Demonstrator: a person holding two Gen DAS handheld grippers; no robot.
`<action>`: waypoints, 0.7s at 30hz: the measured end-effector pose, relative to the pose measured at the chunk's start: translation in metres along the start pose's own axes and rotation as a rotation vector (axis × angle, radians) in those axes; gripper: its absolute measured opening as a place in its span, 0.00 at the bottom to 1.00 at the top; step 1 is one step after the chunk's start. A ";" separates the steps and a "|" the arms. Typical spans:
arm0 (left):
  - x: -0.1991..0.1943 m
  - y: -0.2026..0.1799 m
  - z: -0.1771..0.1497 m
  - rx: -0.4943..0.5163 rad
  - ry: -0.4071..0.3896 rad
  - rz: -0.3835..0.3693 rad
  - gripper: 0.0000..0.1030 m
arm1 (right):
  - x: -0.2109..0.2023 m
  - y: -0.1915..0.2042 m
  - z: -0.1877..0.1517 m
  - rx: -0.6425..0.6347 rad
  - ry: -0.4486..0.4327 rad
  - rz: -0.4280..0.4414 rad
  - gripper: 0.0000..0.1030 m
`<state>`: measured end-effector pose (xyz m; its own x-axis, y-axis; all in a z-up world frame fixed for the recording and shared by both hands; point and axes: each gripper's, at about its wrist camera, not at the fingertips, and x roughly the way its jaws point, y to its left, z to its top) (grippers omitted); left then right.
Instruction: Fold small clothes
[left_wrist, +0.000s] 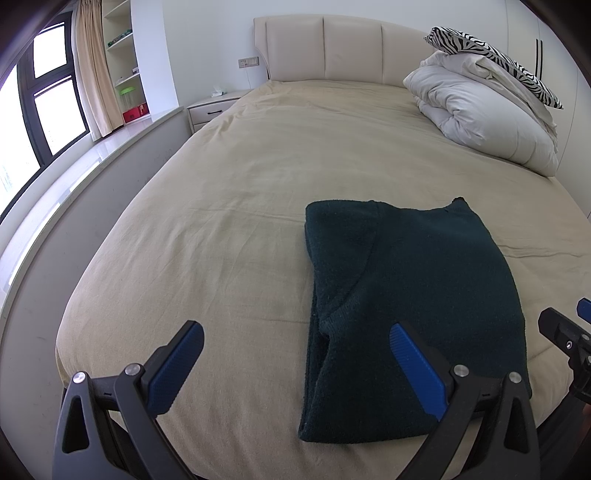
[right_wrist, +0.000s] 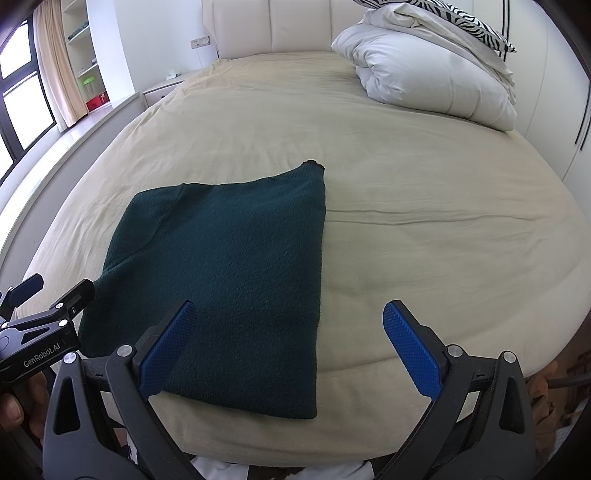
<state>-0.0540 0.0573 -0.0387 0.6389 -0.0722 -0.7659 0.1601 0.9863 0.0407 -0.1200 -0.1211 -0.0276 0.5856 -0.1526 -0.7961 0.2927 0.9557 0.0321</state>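
A dark green sweater (right_wrist: 225, 280) lies folded flat on a bed (right_wrist: 424, 177), with two released grippers above its near edge.

In the right wrist view the sweater sits at about 8 o'clock on the beige sheet, close to the foot of the bed. The right gripper (right_wrist: 290, 321) is spread wide, holding nothing, its left finger over the cloth. The left gripper (left_wrist: 295, 345) is likewise spread and empty. A white folded duvet (right_wrist: 432, 74) with a zebra-print pillow (left_wrist: 495, 59) on top lies at 1 o'clock by the headboard.
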 end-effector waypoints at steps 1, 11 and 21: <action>0.000 0.000 0.000 0.000 0.000 0.000 1.00 | 0.000 0.000 0.000 0.000 0.000 0.000 1.00; 0.000 0.000 0.000 0.003 0.002 -0.002 1.00 | -0.001 0.000 0.000 0.000 0.000 0.000 1.00; -0.001 0.001 -0.003 0.005 0.005 -0.009 1.00 | -0.002 0.000 0.000 0.000 0.001 0.000 1.00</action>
<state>-0.0569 0.0591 -0.0400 0.6337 -0.0805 -0.7694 0.1699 0.9848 0.0369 -0.1213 -0.1208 -0.0265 0.5845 -0.1527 -0.7969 0.2931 0.9556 0.0318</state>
